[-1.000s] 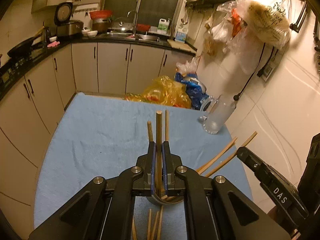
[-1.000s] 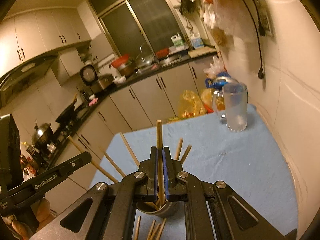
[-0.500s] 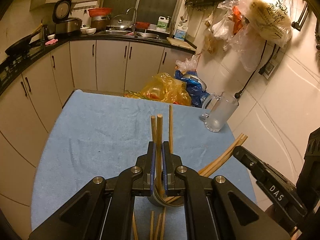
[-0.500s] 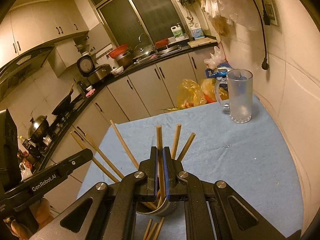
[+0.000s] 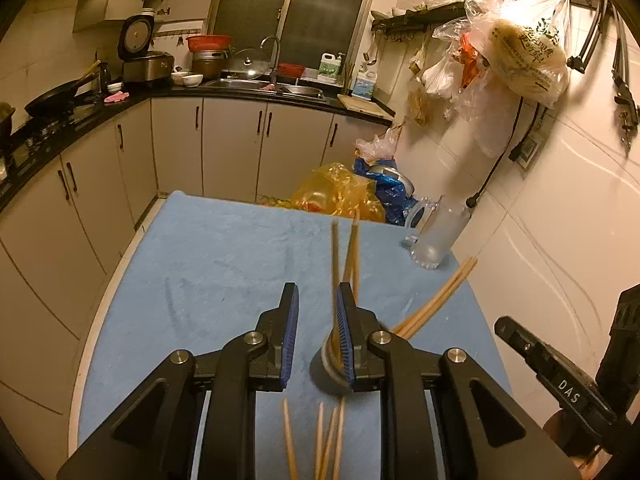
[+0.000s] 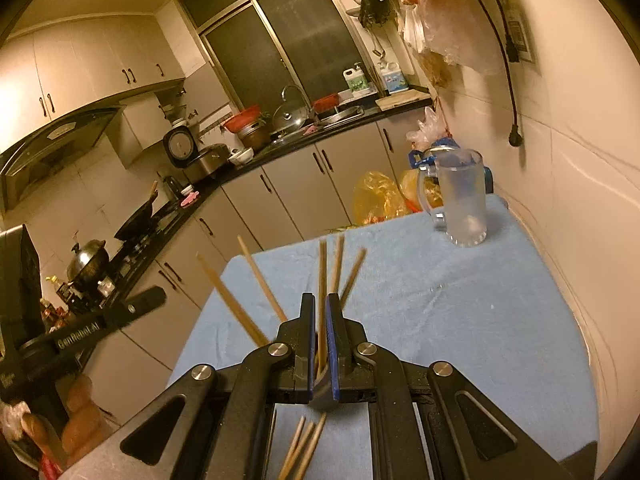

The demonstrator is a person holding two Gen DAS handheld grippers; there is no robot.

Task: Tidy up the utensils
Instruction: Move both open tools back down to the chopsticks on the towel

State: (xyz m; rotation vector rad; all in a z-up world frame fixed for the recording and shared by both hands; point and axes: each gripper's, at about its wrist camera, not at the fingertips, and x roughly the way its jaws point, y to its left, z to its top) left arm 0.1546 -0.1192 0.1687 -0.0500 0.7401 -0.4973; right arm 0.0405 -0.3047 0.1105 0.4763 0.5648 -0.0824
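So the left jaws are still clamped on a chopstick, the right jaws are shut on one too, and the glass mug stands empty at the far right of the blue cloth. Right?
Not quite: the left wrist view shows the left gripper has just opened its jaws, with no chopstick between them. The right gripper is shut on a chopstick, and the glass mug stands empty at the far right of the blue cloth.

Wooden chopsticks stand splayed in a small metal cup on the blue cloth.
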